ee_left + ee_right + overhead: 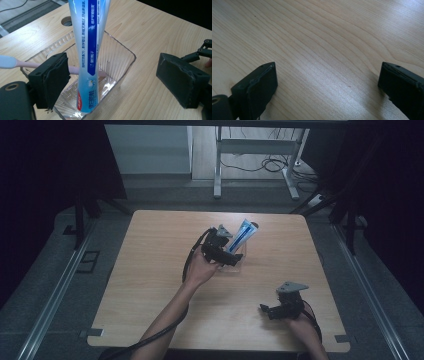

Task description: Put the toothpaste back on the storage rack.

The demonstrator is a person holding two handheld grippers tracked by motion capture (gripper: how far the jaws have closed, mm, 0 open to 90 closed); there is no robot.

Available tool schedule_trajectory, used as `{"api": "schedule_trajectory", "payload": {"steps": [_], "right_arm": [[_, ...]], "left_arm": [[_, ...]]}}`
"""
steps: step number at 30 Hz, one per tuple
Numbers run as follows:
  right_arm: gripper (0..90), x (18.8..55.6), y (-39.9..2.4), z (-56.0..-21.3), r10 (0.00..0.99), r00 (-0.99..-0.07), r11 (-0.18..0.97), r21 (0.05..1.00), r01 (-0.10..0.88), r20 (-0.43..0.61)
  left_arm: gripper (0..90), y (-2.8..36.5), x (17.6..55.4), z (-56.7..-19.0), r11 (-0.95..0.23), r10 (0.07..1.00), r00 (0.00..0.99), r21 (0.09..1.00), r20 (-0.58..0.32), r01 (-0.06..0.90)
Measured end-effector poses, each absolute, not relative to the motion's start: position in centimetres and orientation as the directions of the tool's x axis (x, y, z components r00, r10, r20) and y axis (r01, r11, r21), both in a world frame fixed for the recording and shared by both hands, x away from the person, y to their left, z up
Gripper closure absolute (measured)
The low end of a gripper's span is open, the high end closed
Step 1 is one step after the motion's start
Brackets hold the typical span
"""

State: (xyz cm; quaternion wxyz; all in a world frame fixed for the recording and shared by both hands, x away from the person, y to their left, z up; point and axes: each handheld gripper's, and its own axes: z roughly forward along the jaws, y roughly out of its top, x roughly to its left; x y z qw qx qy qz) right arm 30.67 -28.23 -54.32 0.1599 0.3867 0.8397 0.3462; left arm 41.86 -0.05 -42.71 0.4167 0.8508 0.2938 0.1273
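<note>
Wooden table (150, 285) carries a clear plastic box (120, 53) near its far middle. A blue-and-white toothpaste tube (90, 50) stands tilted inside the box, its lower end on the box floor; a pink toothbrush (15, 63) lies across the box behind the tube. Left gripper (112, 80) is released, jaws wide on either side of the tube, not touching it. Judgement: placement appears complete, or a grasp is pending. Next move needs clearance from the box wall. Right gripper (327, 87) hangs spread over bare wood, well apart.

Toothpaste tube (87, 50) top cut off.
</note>
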Motion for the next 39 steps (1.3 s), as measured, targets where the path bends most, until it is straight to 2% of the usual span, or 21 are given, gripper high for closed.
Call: {"api": "schedule_trajectory", "payload": {"steps": [19,39], "right_arm": [[2.2,30.7,-28.2,-54.3,0.761,-0.649,0.461,0.705,0.54,0.0],[2.2,30.7,-28.2,-54.3,0.761,-0.649,0.461,0.705,0.539,-0.001]], "left_arm": [[6.7,1.8,40.3,-43.1,-0.473,0.617,0.787,0.791,-0.017,0.388],[7.0,4.1,38.6,-43.3,-0.459,0.615,0.788,0.803,-0.021,0.38]]}}
